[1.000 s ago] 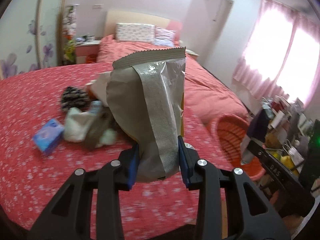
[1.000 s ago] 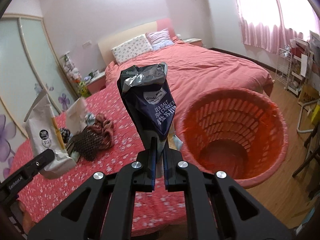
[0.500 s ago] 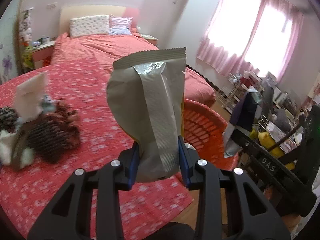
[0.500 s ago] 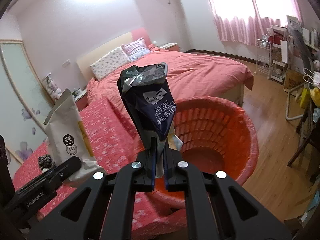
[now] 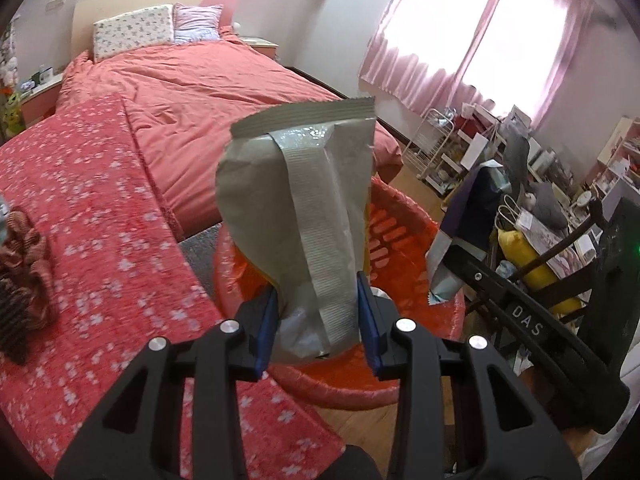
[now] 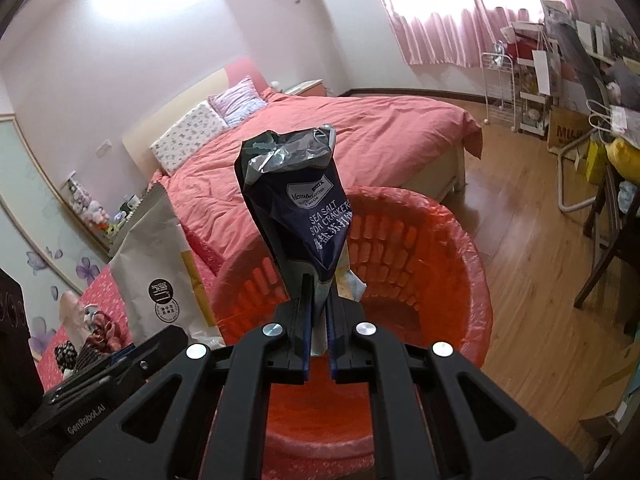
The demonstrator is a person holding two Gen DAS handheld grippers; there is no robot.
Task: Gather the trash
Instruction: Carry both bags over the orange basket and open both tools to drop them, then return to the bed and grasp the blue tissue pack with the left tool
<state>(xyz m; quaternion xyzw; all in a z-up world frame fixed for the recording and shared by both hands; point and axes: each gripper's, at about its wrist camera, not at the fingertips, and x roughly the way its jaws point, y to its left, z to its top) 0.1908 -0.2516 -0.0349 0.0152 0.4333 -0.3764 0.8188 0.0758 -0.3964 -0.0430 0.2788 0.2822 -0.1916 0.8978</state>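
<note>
The fingers of the left gripper [image 5: 318,316] grasp the lower part of a grey snack bag [image 5: 296,208], and the bag stands up and away from them with its long axis along the pointing line and its crimped top edge farthest out. Their opening has just widened a little, yet the blue pads [image 5: 265,326] are against the bag's sides and it remains between them. Past and below the bag lies the red basket [image 5: 404,236]; this gripper sits at the rim on the bed side, so the bag's foot is just over the edge.

The fingers of the right gripper [image 6: 318,344] are clenched tight on the pinched end of a dark blue cracker bag [image 6: 298,216], which also rises straight out from them. Directly beneath and ahead, the basket's hollow fills the right wrist view, so this hand is judged the better centred of the 2 over the opening. The bed [image 5: 100,200] lies to the left of the basket, with other litter on it, well apart from both bags.
</note>
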